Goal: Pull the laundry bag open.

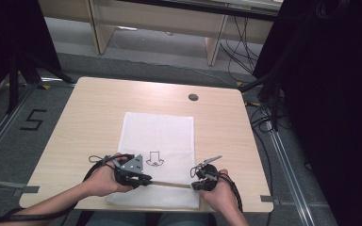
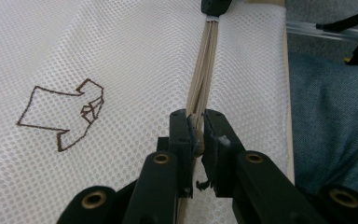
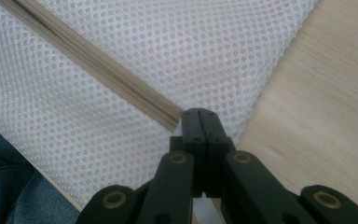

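Wooden table (image 1: pixel 94 117), zipper (image 1: pixel 169 184) lying left-right, both claws clamped

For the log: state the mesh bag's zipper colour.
Beige zipper on the white mesh bag; clearest in right gripper view.

High view overhead facing forward, claw views close, sharing mesh bag (image 1: pixel 158 136)

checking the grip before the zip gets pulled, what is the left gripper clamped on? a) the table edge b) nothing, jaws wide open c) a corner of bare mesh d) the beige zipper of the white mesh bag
d: in the left gripper view the left gripper has its jaws shut on the beige zipper running across the white mesh bag.
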A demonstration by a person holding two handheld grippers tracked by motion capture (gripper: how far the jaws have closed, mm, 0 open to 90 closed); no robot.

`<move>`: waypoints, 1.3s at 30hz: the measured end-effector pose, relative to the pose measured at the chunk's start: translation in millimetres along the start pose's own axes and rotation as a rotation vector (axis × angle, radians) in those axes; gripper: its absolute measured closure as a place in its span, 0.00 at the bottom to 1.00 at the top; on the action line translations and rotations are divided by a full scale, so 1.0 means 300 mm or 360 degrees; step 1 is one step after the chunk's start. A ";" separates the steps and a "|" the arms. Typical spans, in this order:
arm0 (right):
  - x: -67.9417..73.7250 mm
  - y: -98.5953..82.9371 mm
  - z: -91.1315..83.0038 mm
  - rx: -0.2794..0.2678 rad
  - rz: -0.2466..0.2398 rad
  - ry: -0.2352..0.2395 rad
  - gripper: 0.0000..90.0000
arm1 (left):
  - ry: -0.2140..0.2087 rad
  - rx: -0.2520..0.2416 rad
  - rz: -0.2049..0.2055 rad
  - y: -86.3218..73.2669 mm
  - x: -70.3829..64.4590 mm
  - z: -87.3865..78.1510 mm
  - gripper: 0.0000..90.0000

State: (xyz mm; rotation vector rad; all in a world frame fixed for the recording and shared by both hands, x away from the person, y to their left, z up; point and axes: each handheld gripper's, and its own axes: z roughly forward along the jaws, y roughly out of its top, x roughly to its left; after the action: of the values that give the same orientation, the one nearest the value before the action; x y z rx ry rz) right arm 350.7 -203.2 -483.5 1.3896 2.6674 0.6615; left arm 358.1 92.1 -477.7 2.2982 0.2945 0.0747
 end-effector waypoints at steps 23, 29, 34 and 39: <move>0.003 0.000 -0.002 0.0022 0.0044 -0.0006 1.00 | 0.0026 -0.0001 -0.0021 -0.025 0.012 -0.026 0.91; 0.004 0.000 -0.002 0.0021 0.0044 -0.0007 1.00 | 0.0022 -0.0009 -0.0026 -0.027 0.012 -0.030 0.91; 0.003 -0.001 -0.002 0.0019 0.0042 -0.0007 1.00 | 0.0028 0.0002 0.0000 -0.028 0.009 -0.030 0.91; 0.002 -0.001 -0.002 0.0020 0.0042 -0.0003 1.00 | 0.0035 0.0007 -0.0010 -0.029 0.011 -0.039 0.91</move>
State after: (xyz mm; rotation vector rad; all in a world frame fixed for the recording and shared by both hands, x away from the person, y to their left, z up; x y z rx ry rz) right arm 350.0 -203.2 -482.9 1.4297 2.6607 0.6464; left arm 358.0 107.0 -476.3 2.3022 0.3132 0.0962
